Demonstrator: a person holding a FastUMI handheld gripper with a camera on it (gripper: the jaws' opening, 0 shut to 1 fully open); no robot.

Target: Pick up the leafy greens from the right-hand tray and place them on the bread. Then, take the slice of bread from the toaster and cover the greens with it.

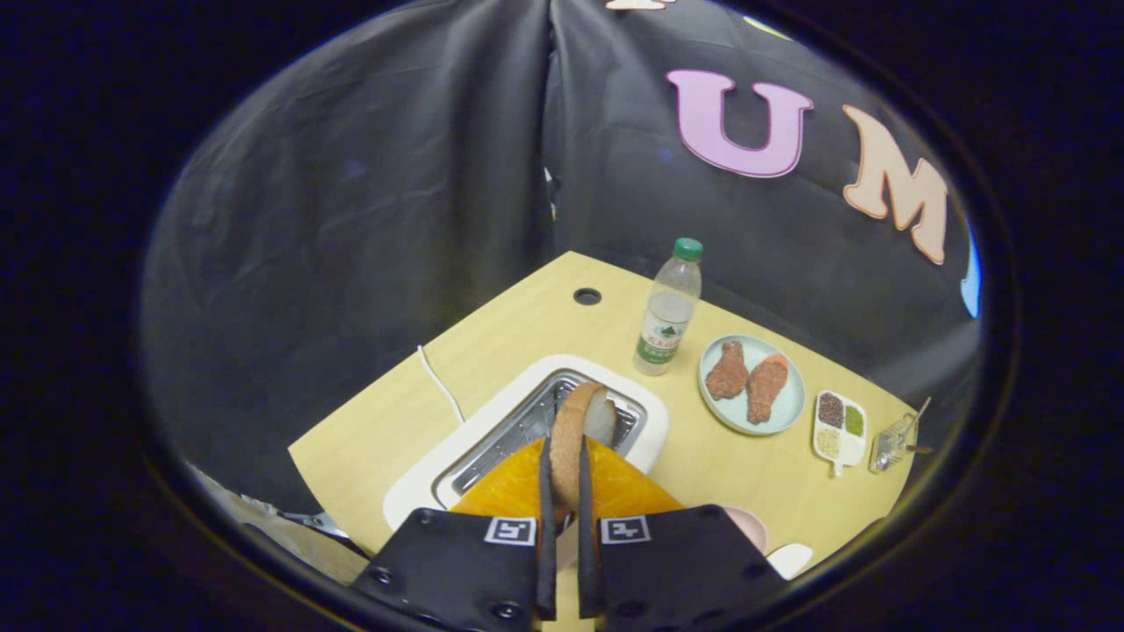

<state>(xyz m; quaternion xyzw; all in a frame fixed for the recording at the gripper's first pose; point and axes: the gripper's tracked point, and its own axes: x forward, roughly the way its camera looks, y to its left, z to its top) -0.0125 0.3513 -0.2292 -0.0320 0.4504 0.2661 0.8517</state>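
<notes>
Black two-finger gripper [564,478] clenched on brown-crusted bread slice [577,430] above white toaster [654,421]. Green-labelled clear water bottle [669,307], print illegible, stands on pale wooden table [492,342].

Gripper [564,470] sits above the near end of the toaster [527,430], fingers [545,491] pinching the slice of bread [580,430] on edge between them, slice standing over the toaster slot. Toaster lies on the table [492,351], cable [439,382] running off its left side. Water bottle [669,307] stands just beyond the toaster's far right corner. Plate [790,408] right of the bottle, two drumsticks [746,379] side by side on it. Divided dish [840,427] right of the plate; small wire basket [894,437] right of that, at the table edge. Grommet hole [587,296] behind the toaster, left of the bottle.
</notes>
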